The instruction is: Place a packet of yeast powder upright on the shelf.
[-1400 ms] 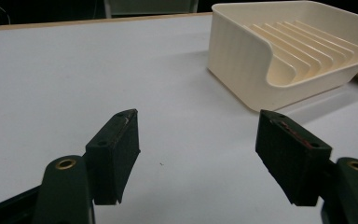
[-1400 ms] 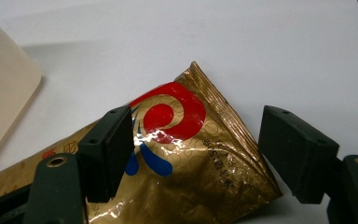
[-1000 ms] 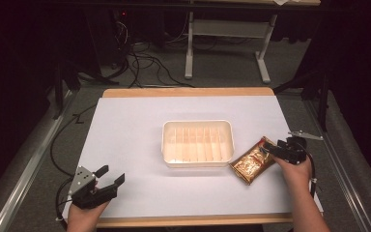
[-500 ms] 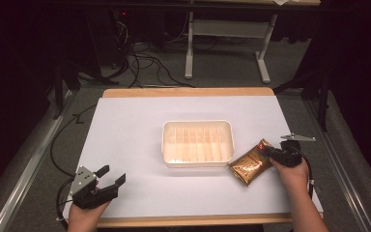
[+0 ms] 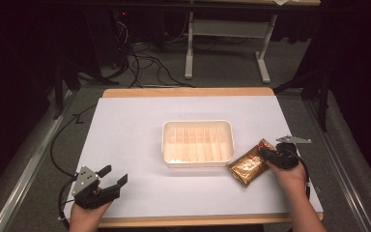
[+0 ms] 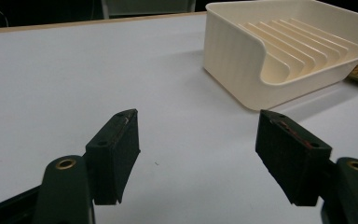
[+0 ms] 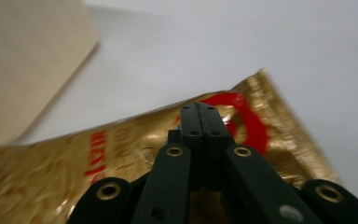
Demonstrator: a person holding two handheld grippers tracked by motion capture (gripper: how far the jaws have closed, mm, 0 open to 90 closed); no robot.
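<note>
White sheeting covers the table (image 5: 140, 130), with a wooden strip showing along its far edge and again at the near edge. Dark floor, cables and a grey desk frame lie beyond the far side. Wide bare surface runs across the left half and the far third of the table, and a narrower band stays free along the right edge.

Near the middle stands a cream tray (image 5: 198, 143), ribbed inside and with nothing in it. The left gripper view shows the tray's rounded near corner ahead and to the right of the jaws, with open table between.

Just beside the tray's right front corner lies a gold packet (image 5: 249, 165), set at a slant on the sheet; whether it touches the tray cannot be told. Its far right end carries a red ring mark, plain in the right gripper view.

At that end sits the right gripper (image 5: 265, 153), a hand behind it. Its jaws are pressed together, lying over the packet's red mark; whether they pinch the foil cannot be told.

Well apart, by the near left corner, the left gripper (image 5: 111, 176) is held low over bare sheet, jaws spread wide and holding nothing, pointing toward the tray.
</note>
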